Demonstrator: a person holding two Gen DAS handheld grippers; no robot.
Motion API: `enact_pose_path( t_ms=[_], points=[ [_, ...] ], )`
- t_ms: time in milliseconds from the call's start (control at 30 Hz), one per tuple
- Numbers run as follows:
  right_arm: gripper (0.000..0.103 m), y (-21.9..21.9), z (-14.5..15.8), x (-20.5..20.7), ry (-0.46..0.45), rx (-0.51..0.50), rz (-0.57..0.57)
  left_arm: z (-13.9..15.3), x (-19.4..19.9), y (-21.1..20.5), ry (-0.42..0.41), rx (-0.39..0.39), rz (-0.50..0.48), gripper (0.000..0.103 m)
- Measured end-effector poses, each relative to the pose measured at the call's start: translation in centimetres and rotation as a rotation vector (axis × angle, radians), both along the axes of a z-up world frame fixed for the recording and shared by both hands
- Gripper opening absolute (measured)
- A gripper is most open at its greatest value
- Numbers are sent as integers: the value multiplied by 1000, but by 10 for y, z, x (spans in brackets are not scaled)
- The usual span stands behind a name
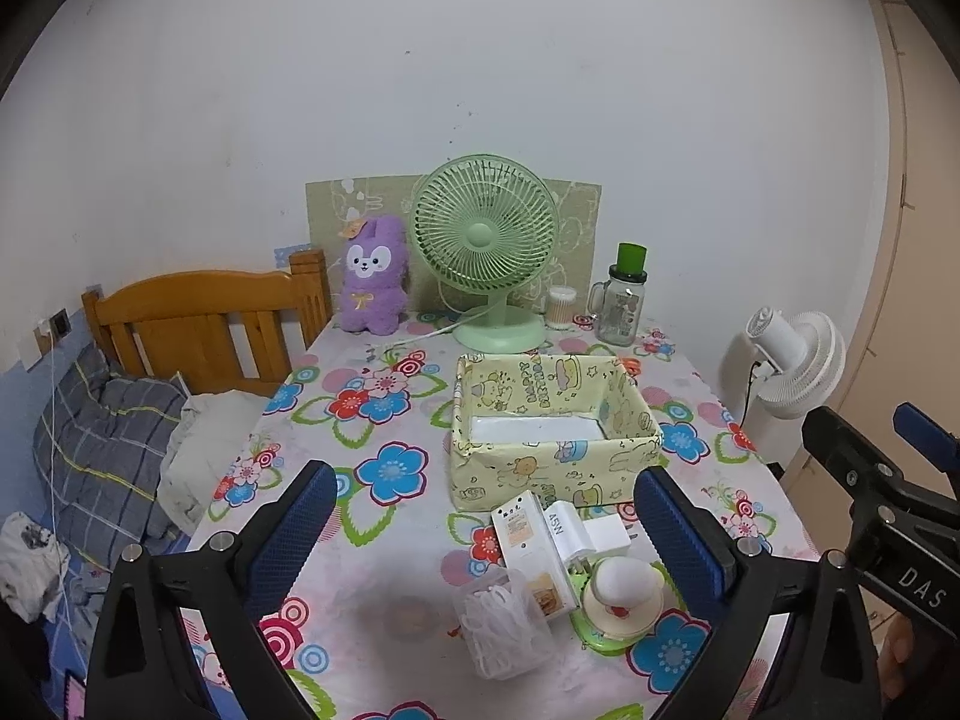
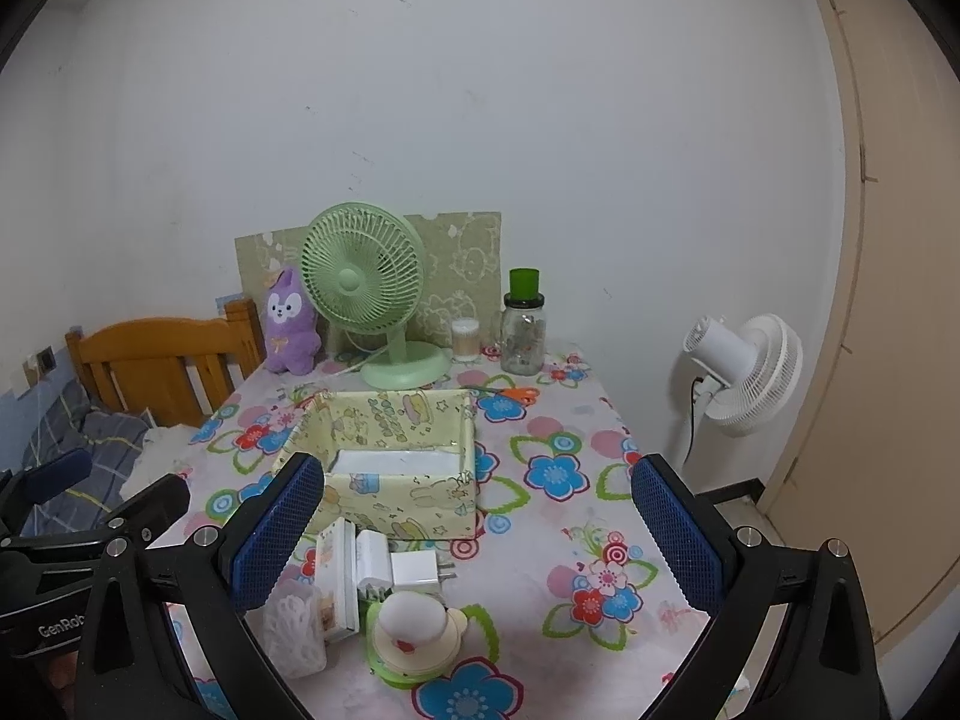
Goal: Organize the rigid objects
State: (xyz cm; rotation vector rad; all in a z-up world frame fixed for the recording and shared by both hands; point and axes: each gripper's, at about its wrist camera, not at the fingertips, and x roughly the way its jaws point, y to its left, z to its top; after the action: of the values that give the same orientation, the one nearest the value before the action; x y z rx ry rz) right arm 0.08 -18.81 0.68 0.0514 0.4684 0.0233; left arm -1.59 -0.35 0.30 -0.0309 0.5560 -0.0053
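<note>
scissors (image 2: 510, 394) mostly hidden behind box (image 2: 384, 492).

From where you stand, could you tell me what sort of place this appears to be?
Most likely a bedroom at home: a wooden bed frame with a plaid pillow sits beside a table in a floral tablecloth, which carries a purple plush toy and a green desk fan.

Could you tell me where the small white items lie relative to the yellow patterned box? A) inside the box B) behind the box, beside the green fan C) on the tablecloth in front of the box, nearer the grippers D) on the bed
C: the white charger and its neighbours lie on the tablecloth in front of the yellow box, nearer the cameras, and only the pale floor of the box shows inside it.
</note>
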Motion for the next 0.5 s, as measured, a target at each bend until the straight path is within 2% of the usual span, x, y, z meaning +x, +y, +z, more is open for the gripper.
enact_pose_path(
  t_ms=[500],
  points=[
    [103,2,-9,7,33,-10,-3,-3,1,-4,-20,29,2,99]
  ],
)
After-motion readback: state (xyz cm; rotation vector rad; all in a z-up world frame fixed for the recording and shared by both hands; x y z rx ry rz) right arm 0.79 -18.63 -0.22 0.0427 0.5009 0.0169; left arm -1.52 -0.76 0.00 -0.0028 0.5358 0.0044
